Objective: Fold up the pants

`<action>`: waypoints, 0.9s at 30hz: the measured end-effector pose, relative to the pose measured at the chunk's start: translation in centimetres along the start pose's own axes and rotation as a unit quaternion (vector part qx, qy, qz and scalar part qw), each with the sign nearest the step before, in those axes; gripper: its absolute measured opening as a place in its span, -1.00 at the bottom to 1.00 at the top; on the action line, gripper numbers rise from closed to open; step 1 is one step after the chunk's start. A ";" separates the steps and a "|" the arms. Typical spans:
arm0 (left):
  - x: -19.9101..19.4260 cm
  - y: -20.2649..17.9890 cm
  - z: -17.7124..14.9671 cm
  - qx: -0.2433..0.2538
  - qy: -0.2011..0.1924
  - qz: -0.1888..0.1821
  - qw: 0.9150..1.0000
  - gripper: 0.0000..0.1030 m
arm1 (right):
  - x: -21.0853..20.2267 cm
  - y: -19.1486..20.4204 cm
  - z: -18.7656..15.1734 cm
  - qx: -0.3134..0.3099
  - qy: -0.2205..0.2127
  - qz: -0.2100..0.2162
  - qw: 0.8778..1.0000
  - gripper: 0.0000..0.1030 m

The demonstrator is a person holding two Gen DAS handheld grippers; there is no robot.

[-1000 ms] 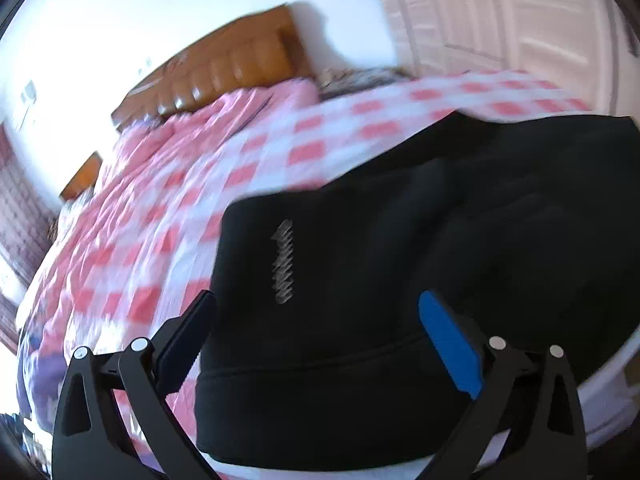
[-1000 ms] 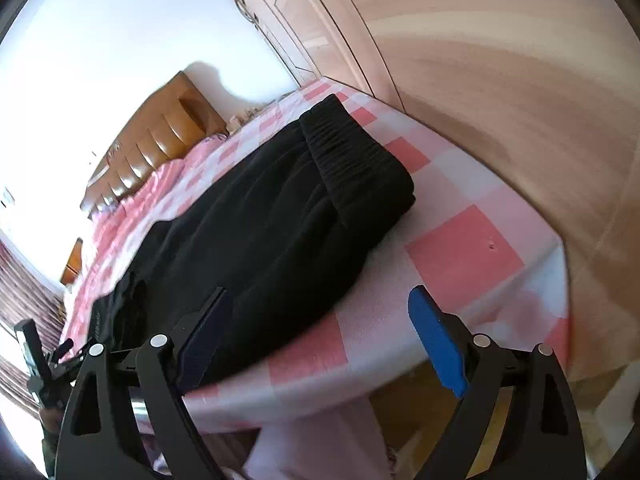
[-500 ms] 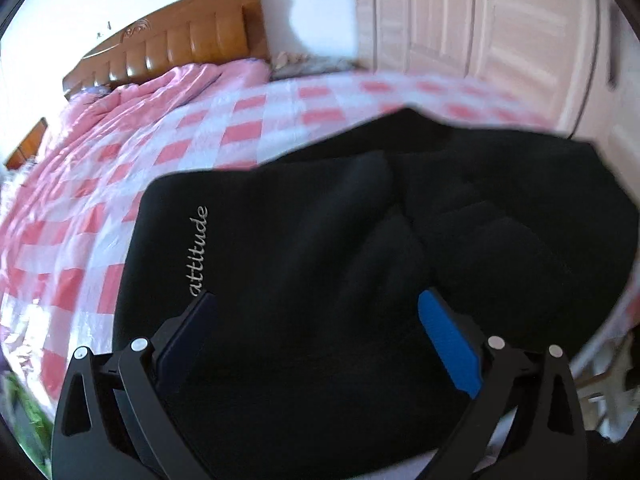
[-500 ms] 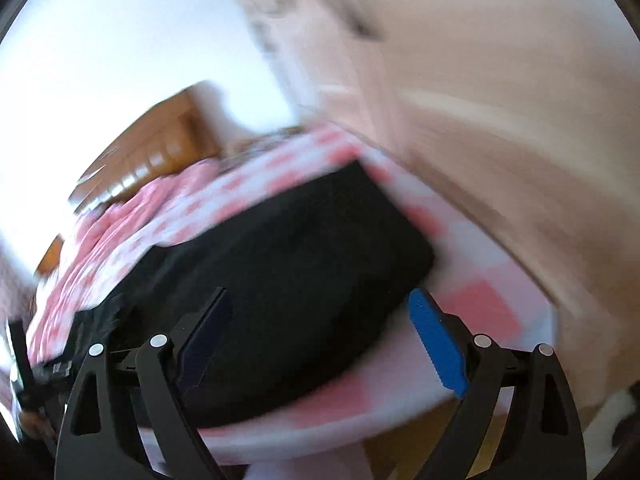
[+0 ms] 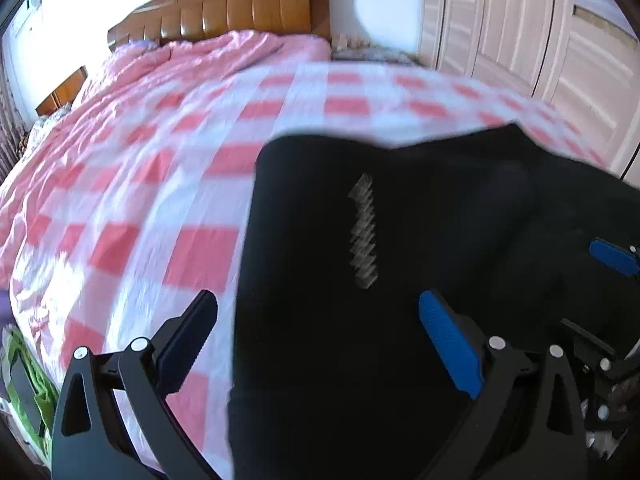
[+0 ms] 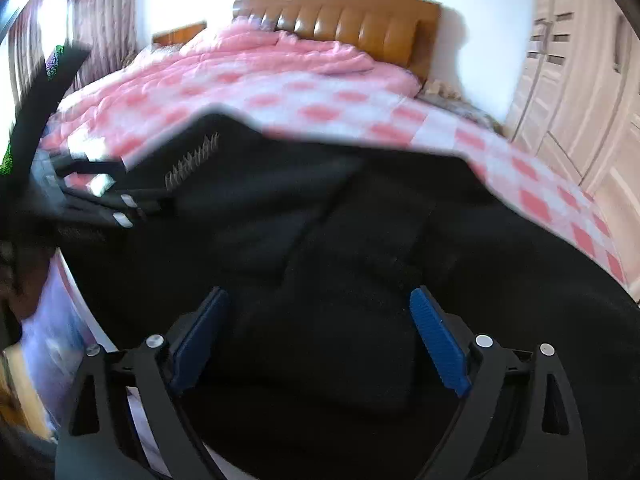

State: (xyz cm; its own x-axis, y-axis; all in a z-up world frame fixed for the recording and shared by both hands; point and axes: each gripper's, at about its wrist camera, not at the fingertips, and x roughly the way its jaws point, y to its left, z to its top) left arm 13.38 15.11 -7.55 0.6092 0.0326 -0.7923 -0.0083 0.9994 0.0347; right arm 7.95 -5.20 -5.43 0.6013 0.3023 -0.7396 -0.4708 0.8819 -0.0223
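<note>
Black pants (image 5: 400, 340) lie on the pink-checked bedspread (image 5: 160, 200) near its foot edge. Left gripper (image 5: 318, 334) and right gripper (image 6: 318, 328) hover over them, fingers spread wide, seemingly gripping nothing through the blur.

I see the pants (image 5: 420, 320) as matt black soft cloth, fleecy. The bed sheet (image 5: 168, 184) is thin, wrinkled checked cloth. The headboard (image 6: 360, 20) at the top of the frame looks like glossy padded panels in varnished wood. My gripper pads (image 6: 436, 340) are ribbed blue.
</note>
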 end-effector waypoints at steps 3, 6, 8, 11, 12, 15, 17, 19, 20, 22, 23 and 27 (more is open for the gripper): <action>0.3 1.4 -0.9 -0.020 -0.002 -0.031 0.999 0.97 | 0.0 -0.9 0.2 0.015 0.013 0.017 1.000 0.73; -1.2 1.9 -1.2 -0.028 -0.023 -0.033 0.999 0.95 | -1.2 0.2 1.3 0.011 0.002 -0.011 1.000 0.73; -3.0 2.6 -1.9 -0.033 -0.045 -0.024 0.998 0.95 | -2.1 1.5 1.9 -0.001 -0.023 -0.006 1.000 0.73; -4.1 3.4 -3.6 -0.045 -0.051 -0.019 0.998 0.95 | -1.2 3.3 2.9 -0.032 -0.029 0.008 0.999 0.74; -4.1 3.6 -4.3 -0.045 -0.049 -0.023 0.998 0.95 | -0.6 4.0 2.8 -0.045 -0.020 0.009 0.999 0.74; -3.8 3.6 -6.2 -0.045 -0.057 -0.023 0.997 0.95 | 1.0 4.6 1.9 -0.056 -0.007 0.013 0.998 0.78; -3.3 4.2 -6.5 -0.063 -0.059 -0.039 0.996 0.97 | 0.8 3.8 1.5 -0.049 -0.011 0.026 0.998 0.78; -3.0 4.6 -6.5 -0.079 -0.055 -0.053 0.994 0.97 | 0.6 3.4 1.8 -0.041 -0.005 0.034 0.999 0.78; -3.2 4.4 -6.4 -0.075 -0.055 -0.047 0.995 0.97 | 0.3 3.0 2.2 -0.036 -0.006 0.039 0.999 0.78; -4.8 3.7 -5.8 -0.061 -0.073 -0.028 0.995 0.90 | 0.2 1.9 3.5 -0.018 -0.020 0.046 0.999 0.78; -5.6 3.5 -5.4 -0.058 -0.086 -0.031 0.994 0.90 | 0.2 1.3 4.5 -0.008 -0.026 0.045 0.999 0.78; -7.3 1.7 -0.6 -0.028 -0.126 -0.030 0.991 0.92 | 3.7 -1.4 9.7 0.005 -0.005 0.000 1.000 0.78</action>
State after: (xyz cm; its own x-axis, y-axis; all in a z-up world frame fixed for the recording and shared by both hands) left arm 8.45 16.61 -2.02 0.7891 -0.0246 -0.6138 -0.0052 0.9989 -0.0467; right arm 17.11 -1.82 -1.55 0.6083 0.3058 -0.7324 -0.4642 0.8856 -0.0158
